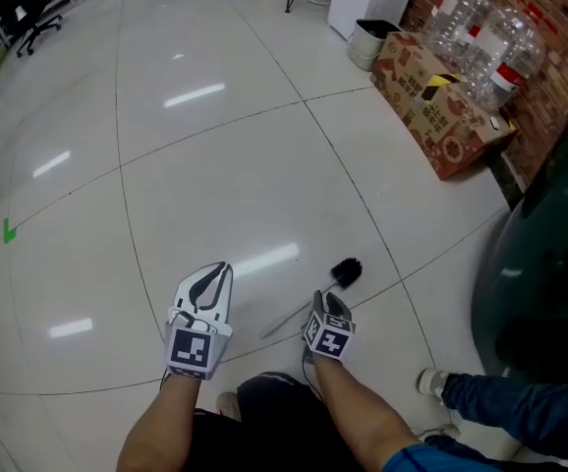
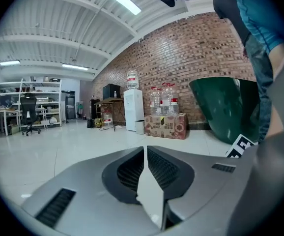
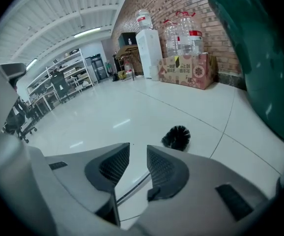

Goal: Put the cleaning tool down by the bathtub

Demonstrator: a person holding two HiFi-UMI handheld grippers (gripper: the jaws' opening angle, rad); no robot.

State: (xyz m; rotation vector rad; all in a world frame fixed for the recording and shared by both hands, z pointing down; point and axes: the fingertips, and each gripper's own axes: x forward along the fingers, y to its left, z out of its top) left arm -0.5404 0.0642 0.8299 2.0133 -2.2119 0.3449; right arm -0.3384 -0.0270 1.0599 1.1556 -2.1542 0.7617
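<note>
Task near completion, judging by the layout. The cleaning tool (image 1: 346, 271) lies on the floor (image 1: 215, 165) near the bathtub (image 1: 539, 254), its brush head the end nearer the bathtub. Your right hand-held gripper (image 3: 138, 149) has its jaws apart, and the handle in the gap appears unclamped. Your left hand-held gripper (image 2: 145, 149), farther from the bathtub, is closed and empty. Only withdrawal seems left.

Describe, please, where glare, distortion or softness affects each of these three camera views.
Head view: overhead lighting reflects as white streaks on the glossy white tiled floor. Left gripper view: fisheye bends the white ceiling beams, with black vignette in the corners. Right gripper view: same fisheye bulge; the black bristled toilet brush reads clearly, while the dark green bathtub stretches and softens at the frame edge.
</note>
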